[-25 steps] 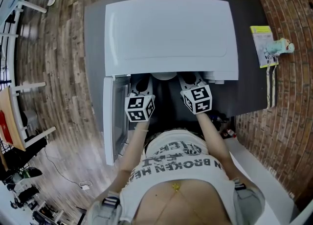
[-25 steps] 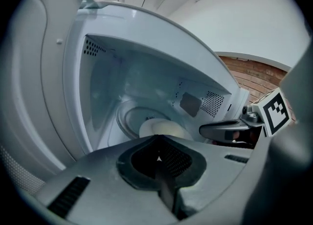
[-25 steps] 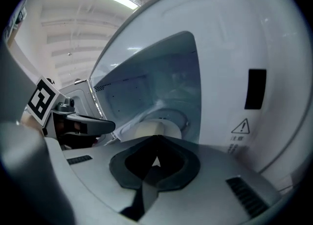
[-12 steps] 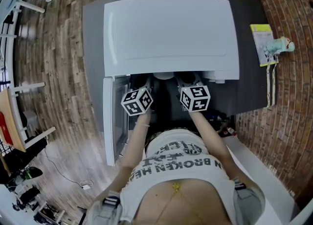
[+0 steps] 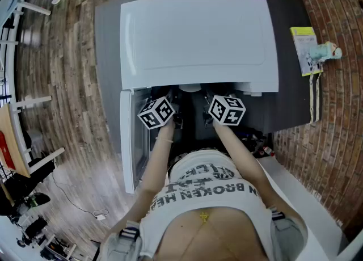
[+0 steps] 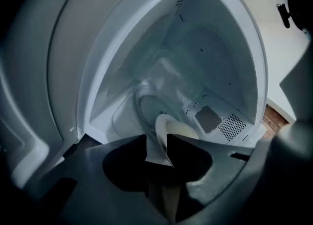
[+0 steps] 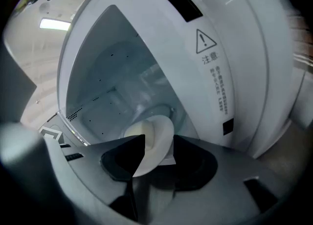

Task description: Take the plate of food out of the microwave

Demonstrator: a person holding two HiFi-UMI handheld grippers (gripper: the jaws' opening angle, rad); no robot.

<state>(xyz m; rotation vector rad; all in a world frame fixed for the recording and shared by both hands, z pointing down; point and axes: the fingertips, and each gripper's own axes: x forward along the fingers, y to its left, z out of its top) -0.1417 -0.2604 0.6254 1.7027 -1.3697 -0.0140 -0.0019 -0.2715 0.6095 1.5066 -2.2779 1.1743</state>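
Note:
A white microwave [image 5: 198,38] stands on a dark grey table, its door [image 5: 129,140] swung open to the left. Inside, a white plate [image 6: 163,130] with pale food [image 6: 185,131] rests on the glass turntable [image 6: 146,104]. My left gripper [image 6: 156,143] has the plate's near rim between its jaws, which are opening. In the right gripper view, the plate [image 7: 157,141] and its food [image 7: 133,131] show between the jaws of my right gripper [image 7: 159,146], also opening. Both marker cubes [image 5: 156,112] [image 5: 227,110] sit at the oven's mouth; the fingertips are hidden under its top.
The dark grey table [image 5: 108,55] extends round the microwave. A yellow leaflet [image 5: 303,50] and a small pale figure [image 5: 328,54] lie on the brick floor at the right. Wooden floor and chair legs [image 5: 28,106] are at the left.
Both marker cubes have slid a little closer to the microwave's mouth and tilted. The left cube has moved farther than the right.

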